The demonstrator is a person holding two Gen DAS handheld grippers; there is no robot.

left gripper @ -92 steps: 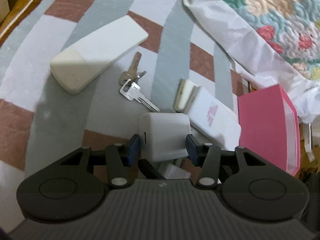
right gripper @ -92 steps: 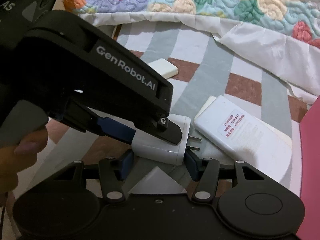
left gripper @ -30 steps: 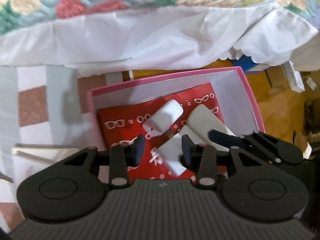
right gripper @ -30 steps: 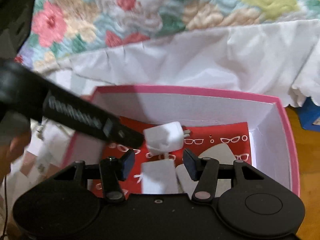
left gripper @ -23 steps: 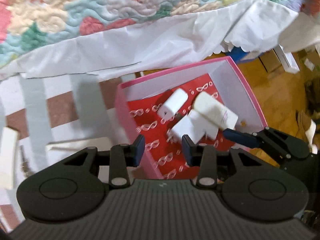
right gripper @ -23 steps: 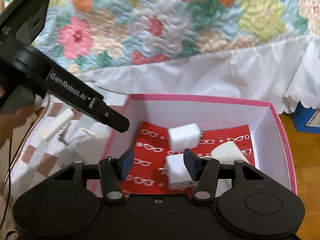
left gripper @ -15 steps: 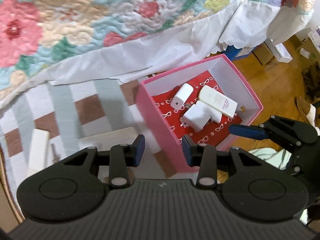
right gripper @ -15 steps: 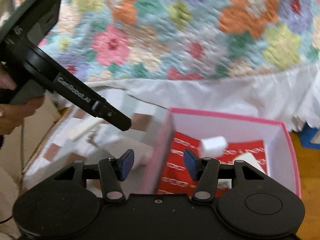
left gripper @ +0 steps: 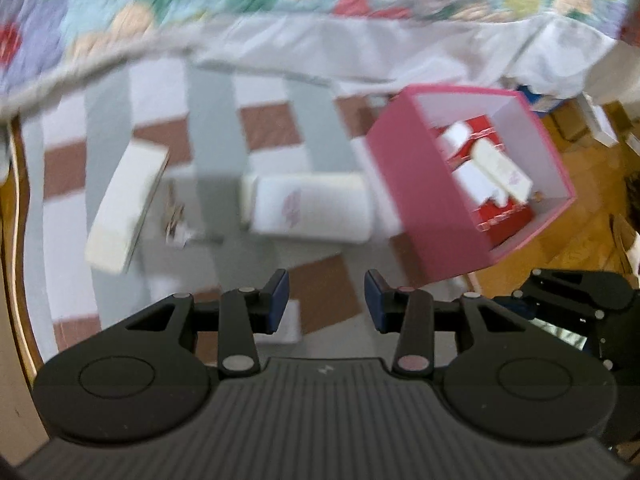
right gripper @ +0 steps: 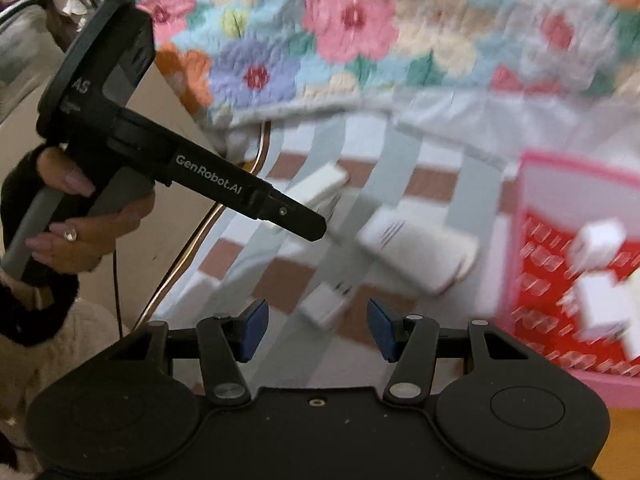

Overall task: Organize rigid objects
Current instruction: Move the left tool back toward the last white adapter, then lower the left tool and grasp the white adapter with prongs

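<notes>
Both views are motion-blurred. We see the left claw [left gripper: 326,300] part open with nothing between its blue pads; only the checked cloth [left gripper: 320,280] of the worktop lies under the gap.

Just beyond it, slightly to its left, a flat white pack with a pink mark [left gripper: 310,208] rests on the cloth. Further left lie a bunch of keys [left gripper: 174,220] and, past them, a long white case [left gripper: 126,208].

Ahead and to the right of the left claw stands the pink box [left gripper: 424,200], open at the top, with several white blocks [left gripper: 480,172] on its red lining.

The right claw [right gripper: 316,322] is also part open and empty. Just ahead of its gap a small white plug adapter [right gripper: 326,306] lies on the cloth; the flat white pack is beyond it, the pink box off to its right.

To the left in that view, a hand [right gripper: 80,232] grips the handle of the left claw.

Farthest off, a white sheet [left gripper: 360,48] and a floral quilt [right gripper: 360,32] edge the cloth.
</notes>
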